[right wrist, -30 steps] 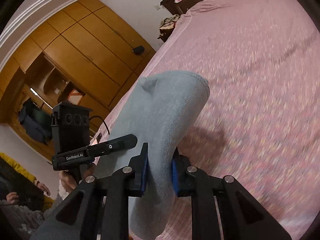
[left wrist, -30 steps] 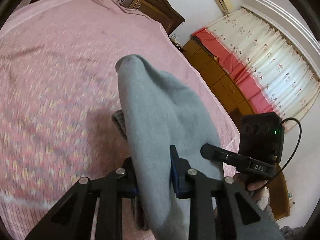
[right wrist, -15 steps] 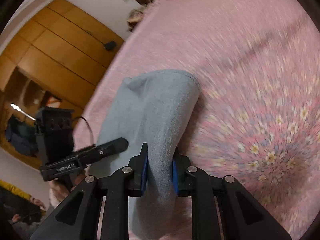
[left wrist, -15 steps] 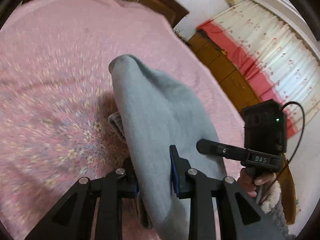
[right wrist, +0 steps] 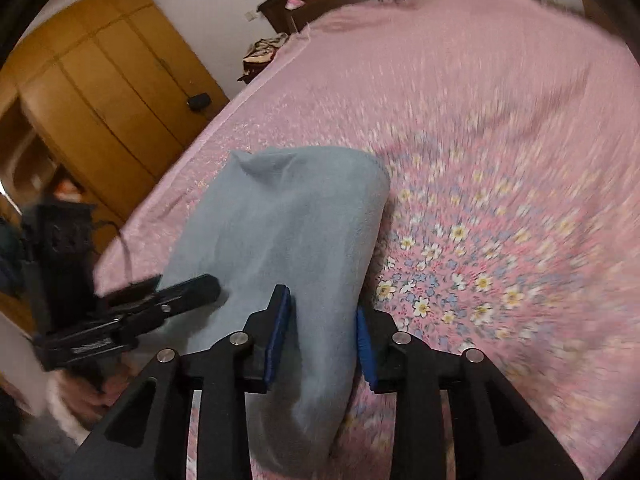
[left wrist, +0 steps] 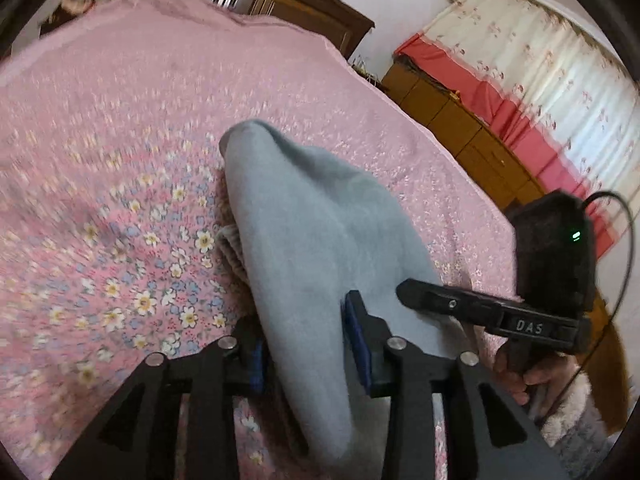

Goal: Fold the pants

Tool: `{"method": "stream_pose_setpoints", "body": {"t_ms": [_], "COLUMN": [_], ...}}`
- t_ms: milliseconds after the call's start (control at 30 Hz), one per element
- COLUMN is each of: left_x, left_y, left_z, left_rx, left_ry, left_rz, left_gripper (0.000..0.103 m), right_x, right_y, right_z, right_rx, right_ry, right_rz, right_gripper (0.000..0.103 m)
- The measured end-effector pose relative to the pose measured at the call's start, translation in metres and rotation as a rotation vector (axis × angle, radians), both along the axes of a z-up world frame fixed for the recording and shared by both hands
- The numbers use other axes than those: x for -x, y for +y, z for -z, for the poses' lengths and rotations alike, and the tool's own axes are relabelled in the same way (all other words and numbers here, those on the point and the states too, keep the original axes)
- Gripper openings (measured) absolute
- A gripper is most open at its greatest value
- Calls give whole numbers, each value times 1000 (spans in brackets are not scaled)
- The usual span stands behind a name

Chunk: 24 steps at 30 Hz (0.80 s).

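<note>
Item 1: grey-blue soft fleece pants (left wrist: 320, 232), folded over into a thick band. The band lies draped across a pink bedspread with a small white, yellow and blue flower print (left wrist: 120, 200), its rounded fold end pointing away from the cameras. A ribbed cuff or waistband edge (left wrist: 230, 248) peeks out beneath the band on its left side in the left wrist view. The same garment fills the middle of the right wrist view (right wrist: 288, 240).

Item 2: left gripper (left wrist: 306, 344), black frame with blue pads. The jaws have just been opening; the pants run between them, and the right-hand pad now stands slightly clear of the cloth. The left-hand pad is partly hidden by the fabric, so contact there cannot be told.

Item 3: right gripper (right wrist: 322, 340), same build. Its jaws have likewise just been opening, with the pants between them; a gap shows beside the right-hand pad.

Item 4: containers. A wooden wardrobe with closed flat doors (right wrist: 100, 92) stands beside the bed; its contents are not visible. A low wooden cabinet (left wrist: 460, 128) stands under the floral curtain with a red band (left wrist: 540, 80), also closed.
</note>
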<state>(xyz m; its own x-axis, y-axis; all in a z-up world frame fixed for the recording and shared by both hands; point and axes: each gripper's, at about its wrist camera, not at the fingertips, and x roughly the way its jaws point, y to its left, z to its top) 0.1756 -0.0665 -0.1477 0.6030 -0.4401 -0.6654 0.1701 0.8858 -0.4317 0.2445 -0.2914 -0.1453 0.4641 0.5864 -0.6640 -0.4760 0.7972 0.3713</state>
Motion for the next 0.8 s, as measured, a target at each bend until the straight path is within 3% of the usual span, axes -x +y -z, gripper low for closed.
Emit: {"method": "stream_pose_setpoints", "body": {"t_ms": [133,233,300,367,467,600,667,800], "left_x": [30,51,67,84,101,122,136,151], "left_y": [-13,-17,-21,-23,-28,-34,-43,-53], "left_z": [-25,-42,-51,-62,-71,-69,-66,-41], "left_rx": [-123,-151,-154,-187,-223,-252,-288,-356], "left_ry": [-66,-99,-131,-166,-215,-268,-291,-308], "left_rz": [-2,-14,-17,-38,-82,-111,-110,-125], "left_gripper": [47,47,48,58,77,86,91,94], "right_x": [35,56,69,82,100,122,127,133], "right_y": [-6,-8,-6,-9,-14,-24,-28,-38], "right_z": [-31,-51,-56,-54,-46,-28,-18,2], "right_rx": [37,60,94,137,153,122,119,102], "right_ry": [-114,-168,-203,-266,-346,-367,-360,-370], "right_rz": [43,78,99,140,179,205,220,240], "right_gripper": [34,35,41,57,61,65,73,74]}}
